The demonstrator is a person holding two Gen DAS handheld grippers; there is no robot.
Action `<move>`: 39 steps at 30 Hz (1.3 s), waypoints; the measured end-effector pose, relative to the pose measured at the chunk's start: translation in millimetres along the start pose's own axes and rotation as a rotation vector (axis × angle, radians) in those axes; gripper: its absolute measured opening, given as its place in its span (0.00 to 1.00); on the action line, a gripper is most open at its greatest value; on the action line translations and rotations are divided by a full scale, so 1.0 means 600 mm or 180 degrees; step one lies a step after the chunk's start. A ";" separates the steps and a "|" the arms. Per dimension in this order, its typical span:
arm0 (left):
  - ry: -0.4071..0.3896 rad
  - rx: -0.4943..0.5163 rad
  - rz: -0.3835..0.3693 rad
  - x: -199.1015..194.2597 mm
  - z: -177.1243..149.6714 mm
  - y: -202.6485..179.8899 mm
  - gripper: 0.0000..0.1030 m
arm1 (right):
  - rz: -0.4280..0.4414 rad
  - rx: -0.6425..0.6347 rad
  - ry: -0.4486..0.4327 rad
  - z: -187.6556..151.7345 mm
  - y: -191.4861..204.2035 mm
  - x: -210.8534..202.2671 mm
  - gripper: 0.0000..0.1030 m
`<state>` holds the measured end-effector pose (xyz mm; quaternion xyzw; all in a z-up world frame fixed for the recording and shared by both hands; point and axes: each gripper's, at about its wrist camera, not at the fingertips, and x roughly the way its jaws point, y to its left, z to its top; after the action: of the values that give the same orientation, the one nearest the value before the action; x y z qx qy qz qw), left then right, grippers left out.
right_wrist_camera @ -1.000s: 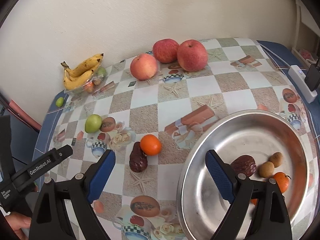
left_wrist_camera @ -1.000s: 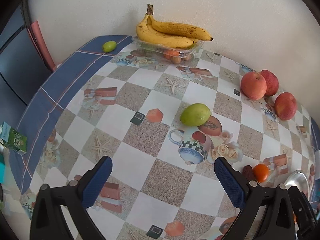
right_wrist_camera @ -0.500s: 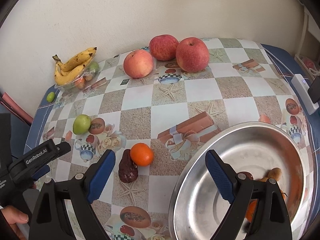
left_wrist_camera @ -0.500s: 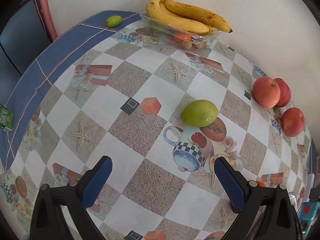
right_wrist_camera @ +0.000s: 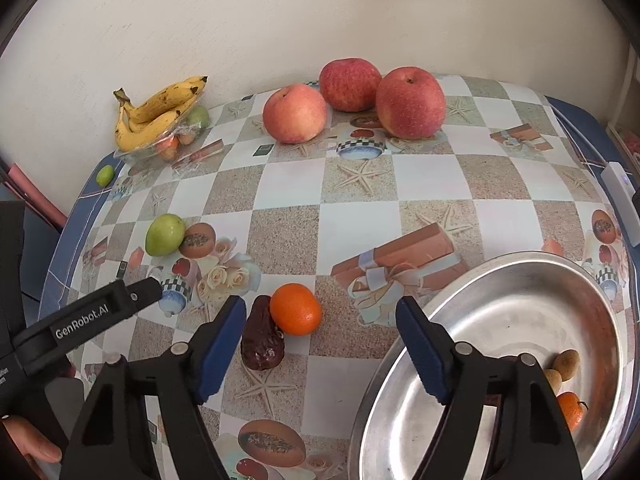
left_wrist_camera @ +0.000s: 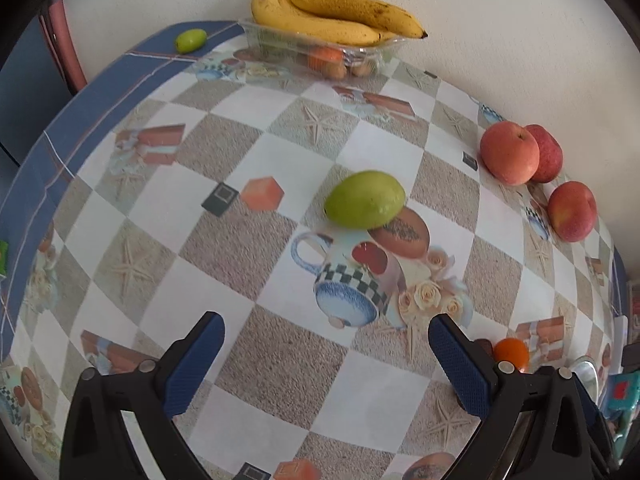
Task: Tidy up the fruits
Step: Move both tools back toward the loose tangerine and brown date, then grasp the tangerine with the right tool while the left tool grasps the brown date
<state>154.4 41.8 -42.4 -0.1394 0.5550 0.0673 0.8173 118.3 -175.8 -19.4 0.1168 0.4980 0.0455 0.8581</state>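
Both grippers are hanging spread wide with nothing in them, the left gripper over bare tablecloth short of the guava, the right gripper just behind the orange and the date touching it. "GenRobot.AI" is showing on the left one's side. The steel bowl is sitting at the near right edge, a few small fruits inside. Apples and bananas are sitting back by the wall.
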 end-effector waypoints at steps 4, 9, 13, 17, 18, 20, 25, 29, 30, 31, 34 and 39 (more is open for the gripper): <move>0.0020 -0.0038 -0.0090 0.003 -0.004 0.000 1.00 | 0.0091 -0.0057 0.0042 -0.008 0.008 0.017 0.68; 0.0093 -0.0115 -0.0190 0.009 -0.006 0.002 1.00 | 0.0176 -0.0124 0.0096 -0.020 0.014 0.041 0.56; 0.0132 -0.0112 -0.0248 0.012 -0.007 0.000 1.00 | 0.0203 -0.0080 0.0027 -0.021 0.013 0.043 0.53; 0.0114 -0.0077 -0.0276 0.008 -0.007 -0.006 1.00 | 0.0222 0.0002 -0.0015 -0.022 0.007 0.046 0.44; 0.0112 -0.0072 -0.0287 0.008 -0.007 -0.007 1.00 | 0.0236 0.0020 -0.0016 -0.022 0.006 0.046 0.43; 0.0119 -0.0069 -0.0304 0.007 -0.007 -0.011 1.00 | 0.0268 0.0054 -0.0037 -0.023 0.003 0.046 0.33; 0.0141 -0.0025 -0.0373 0.007 -0.010 -0.022 1.00 | 0.0294 0.0105 -0.0035 -0.025 -0.002 0.044 0.31; 0.0231 -0.0024 -0.0567 0.010 -0.019 -0.038 0.99 | 0.0293 0.0149 -0.0074 -0.023 -0.007 0.035 0.31; 0.0268 -0.0014 -0.0627 0.012 -0.022 -0.045 0.99 | 0.0286 0.0171 -0.0092 -0.022 -0.010 0.029 0.30; 0.0290 -0.0005 -0.0680 0.014 -0.026 -0.050 0.98 | 0.0267 0.0200 -0.0099 -0.021 -0.015 0.024 0.30; 0.0374 0.0103 -0.0837 0.020 -0.039 -0.075 0.90 | 0.0264 0.0304 -0.0142 -0.019 -0.032 0.009 0.30; 0.0469 0.0163 -0.1080 0.022 -0.055 -0.098 0.77 | 0.0223 0.0381 -0.0183 -0.020 -0.054 -0.012 0.29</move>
<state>145.8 -24.7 -57.1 -0.2147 0.5835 -0.0960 0.7773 102.9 -206.5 -27.0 0.1865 0.4706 0.0423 0.8614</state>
